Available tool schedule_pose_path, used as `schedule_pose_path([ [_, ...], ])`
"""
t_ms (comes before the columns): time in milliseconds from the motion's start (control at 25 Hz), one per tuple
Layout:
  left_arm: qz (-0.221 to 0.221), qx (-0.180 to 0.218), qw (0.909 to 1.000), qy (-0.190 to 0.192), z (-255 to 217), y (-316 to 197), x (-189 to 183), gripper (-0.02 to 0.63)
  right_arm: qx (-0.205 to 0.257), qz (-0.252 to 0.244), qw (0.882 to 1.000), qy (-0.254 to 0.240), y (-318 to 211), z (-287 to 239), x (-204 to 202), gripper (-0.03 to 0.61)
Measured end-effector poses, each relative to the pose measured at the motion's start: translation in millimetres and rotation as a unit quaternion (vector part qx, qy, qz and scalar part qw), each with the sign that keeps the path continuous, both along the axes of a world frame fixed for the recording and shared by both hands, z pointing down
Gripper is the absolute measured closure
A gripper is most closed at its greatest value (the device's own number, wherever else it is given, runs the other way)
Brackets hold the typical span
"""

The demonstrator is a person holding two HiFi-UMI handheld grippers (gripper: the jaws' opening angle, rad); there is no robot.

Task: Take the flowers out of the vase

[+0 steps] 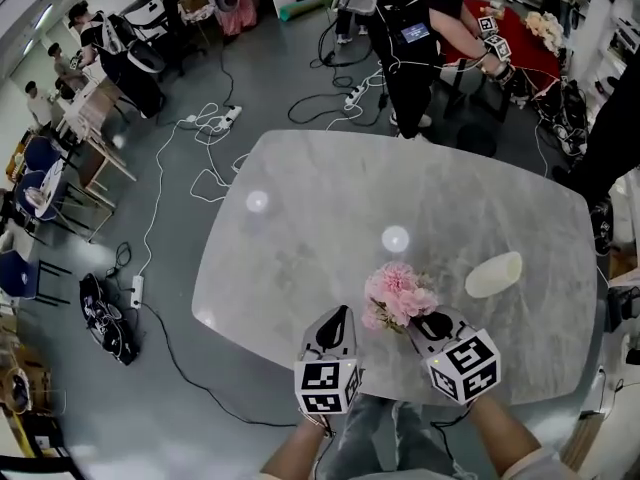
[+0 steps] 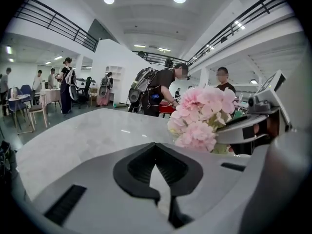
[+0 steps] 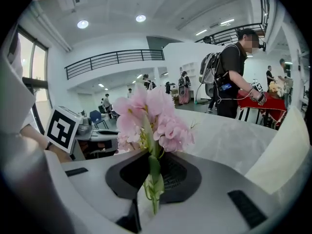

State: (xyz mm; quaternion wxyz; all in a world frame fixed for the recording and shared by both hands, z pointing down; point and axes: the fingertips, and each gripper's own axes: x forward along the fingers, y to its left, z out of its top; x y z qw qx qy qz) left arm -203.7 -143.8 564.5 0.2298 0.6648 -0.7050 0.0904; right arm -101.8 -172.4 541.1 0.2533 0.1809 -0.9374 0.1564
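Observation:
A bunch of pink flowers point(image 1: 398, 293) hangs just above the near part of the grey marble table point(image 1: 300, 218). My right gripper point(image 1: 425, 323) is shut on its green stem. In the right gripper view the stem point(image 3: 152, 177) runs between the jaws and the blooms point(image 3: 151, 116) rise above them. A cream vase point(image 1: 493, 274) lies on its side on the table, to the right of the flowers. My left gripper point(image 1: 338, 318) is shut with nothing in it, just left of the flowers point(image 2: 202, 116). Its jaws point(image 2: 156, 146) meet over the tabletop.
A person in black point(image 1: 420, 38) stands past the table's far edge, beside a red table point(image 1: 520, 48). Cables and power strips point(image 1: 215, 120) lie on the floor at the far left. Chairs and desks with people point(image 1: 60, 118) are at the left wall.

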Motion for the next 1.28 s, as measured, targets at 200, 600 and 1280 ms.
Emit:
schedule_pose_path([
  [200, 0.006, -0.008, 0.9999, 0.008, 12, -9, 2, 0.609, -0.015, 0.014, 1.000, 0.009, -13, 17, -1, 0.522],
  [600, 0.005, -0.023, 0.9997, 0.009, 35, -12, -6, 0.609, -0.027, 0.005, 0.998, 0.054, -20, 55, -11, 0.522],
  [1280, 0.006, -0.029, 0.9991, 0.031, 50, -15, -9, 0.609, -0.056, 0.034, 0.994, 0.085, -36, 89, -10, 0.515],
])
